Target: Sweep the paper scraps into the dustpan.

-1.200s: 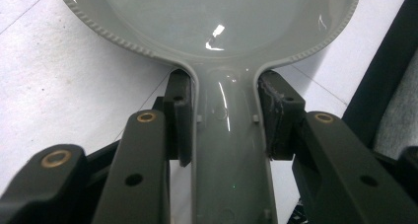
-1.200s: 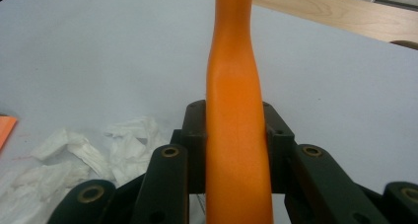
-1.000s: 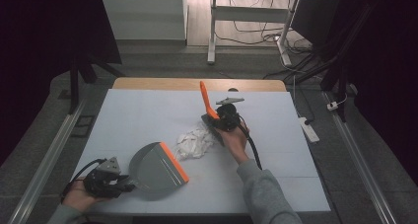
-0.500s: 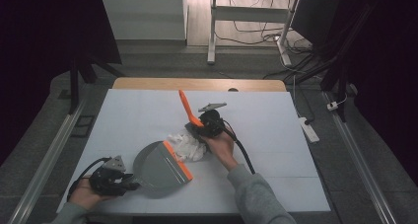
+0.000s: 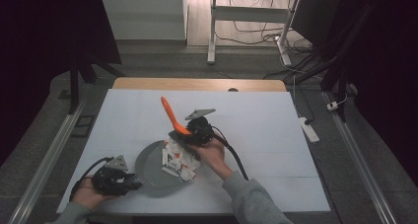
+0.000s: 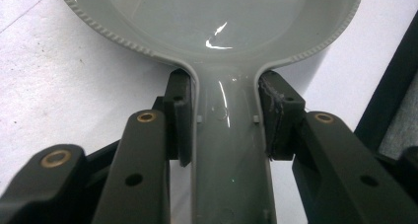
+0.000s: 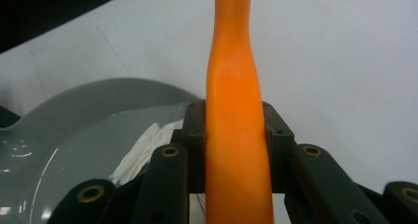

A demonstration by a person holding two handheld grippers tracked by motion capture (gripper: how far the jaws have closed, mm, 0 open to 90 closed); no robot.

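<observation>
Left gripper [image 5: 132,184] clamps the grey dustpan [image 5: 150,172] handle; right gripper [image 5: 190,134] grips the orange brush [image 5: 172,116] over crumpled paper [image 5: 178,159].

Both grippers are black with brass-coloured pivot pins, grey three-cornered top plates and trailing black cables; the sleeves [image 5: 251,199] are grey.

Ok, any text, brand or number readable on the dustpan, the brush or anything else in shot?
None can be read.
Dustpan: plain grey, no marking visible.
Brush handle: plain orange, no print.
Crumpled paper: reddish marks on it, too small and blurred to tell whether they are print.
Table: bare white, no label.
</observation>
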